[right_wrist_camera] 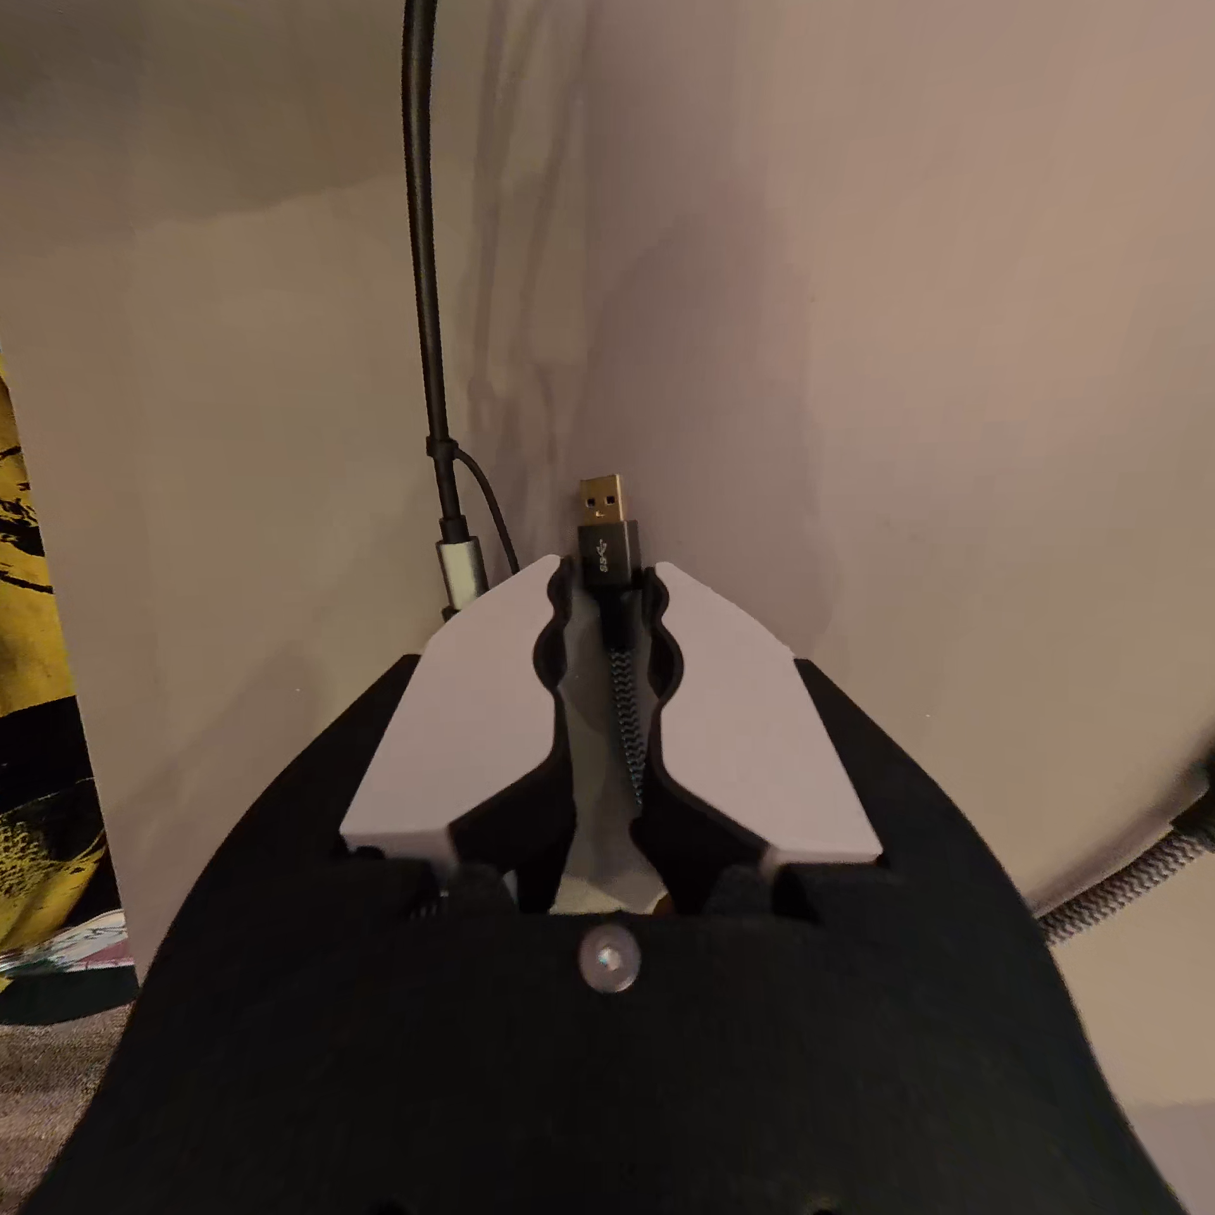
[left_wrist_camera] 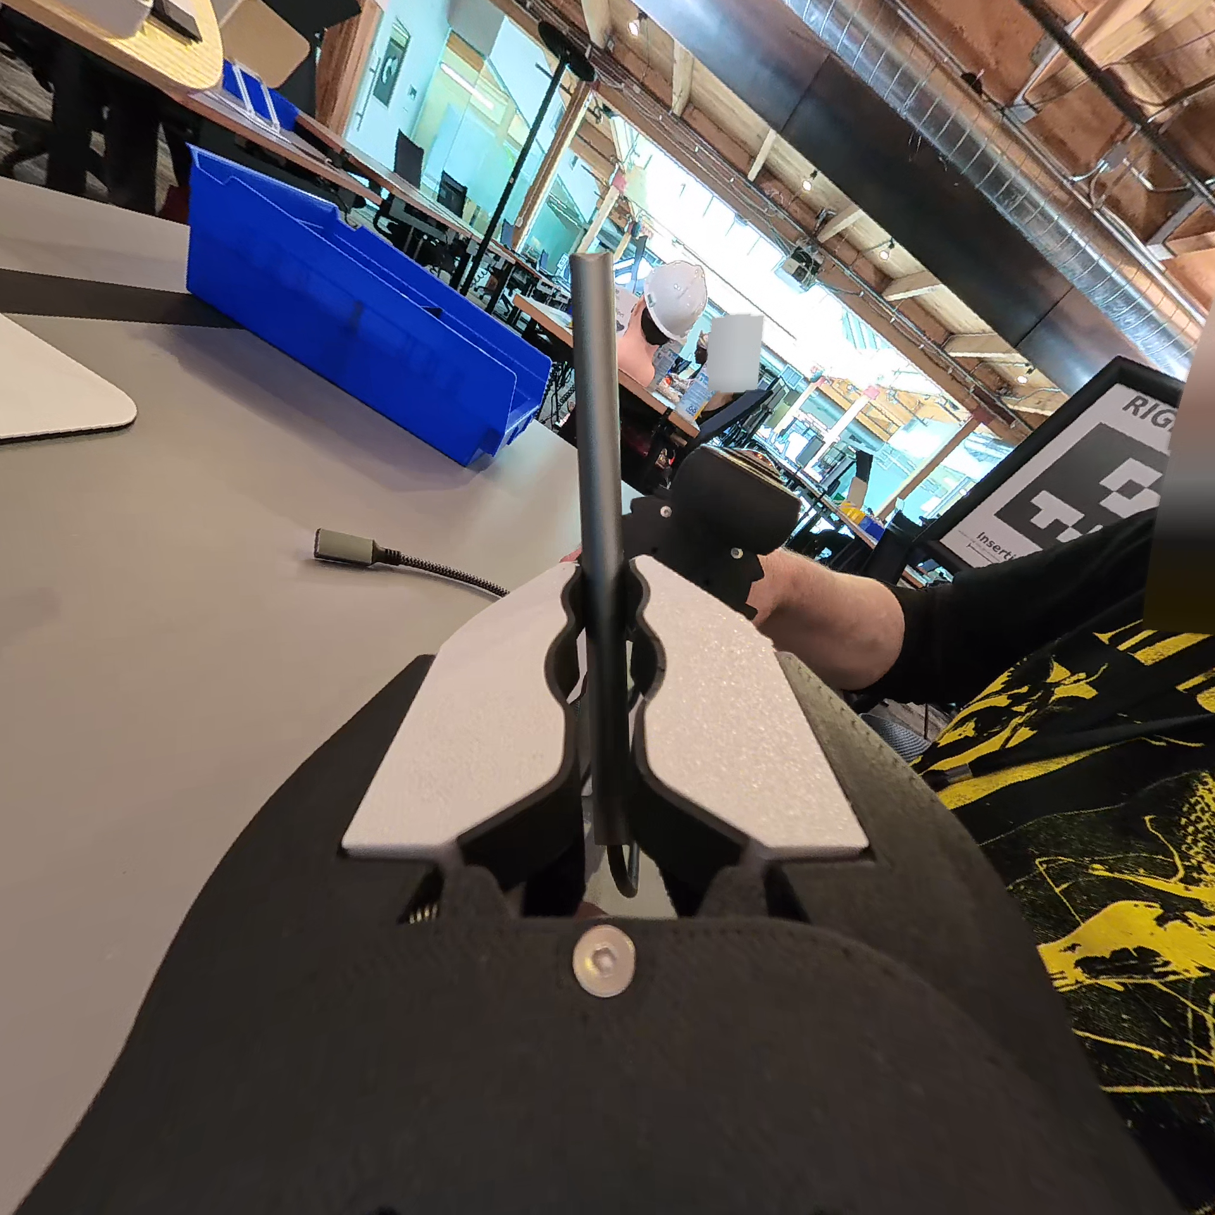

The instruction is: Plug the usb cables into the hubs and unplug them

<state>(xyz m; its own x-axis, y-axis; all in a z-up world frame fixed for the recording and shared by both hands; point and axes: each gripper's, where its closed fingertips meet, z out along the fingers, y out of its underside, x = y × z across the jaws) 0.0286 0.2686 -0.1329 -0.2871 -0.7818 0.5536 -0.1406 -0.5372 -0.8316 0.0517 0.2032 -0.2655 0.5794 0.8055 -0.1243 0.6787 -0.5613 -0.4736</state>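
Left tongs (left_wrist_camera: 601, 572) fill the near part of the left wrist view, clamped on a slim dark grey hub (left_wrist_camera: 595, 427). It is held edge-on & upright, w/ both pads pressed to its sides. A thin black lead (left_wrist_camera: 624, 874) is seen curling from the hub's lower end, btwn the fingers. On the grey desk (left_wrist_camera: 197, 624), at approx. 10 o'clock from the tips, a grey plug (left_wrist_camera: 348, 547) on a braided cord is laid flat. At 2 o'clock a hand (left_wrist_camera: 822, 618) is seen w/ the other black gripper body. Farther off at 11 o'clock a blue bin (left_wrist_camera: 355, 315) is set on the desk, well apart from the plug.

Right tongs (right_wrist_camera: 608, 565) are seen slack in the right wrist view. A black USB plug (right_wrist_camera: 606, 536) w/ gold tip lies btwn the pads, pointing to 12 o'clock, braided cable (right_wrist_camera: 628, 710) trailing back. A gap is seen btwn the left pad & the plug, so it isn't gripped. At 11 o'clock, just beside the left fingertip, a silver connector (right_wrist_camera: 460, 565) on a black cable is seen.
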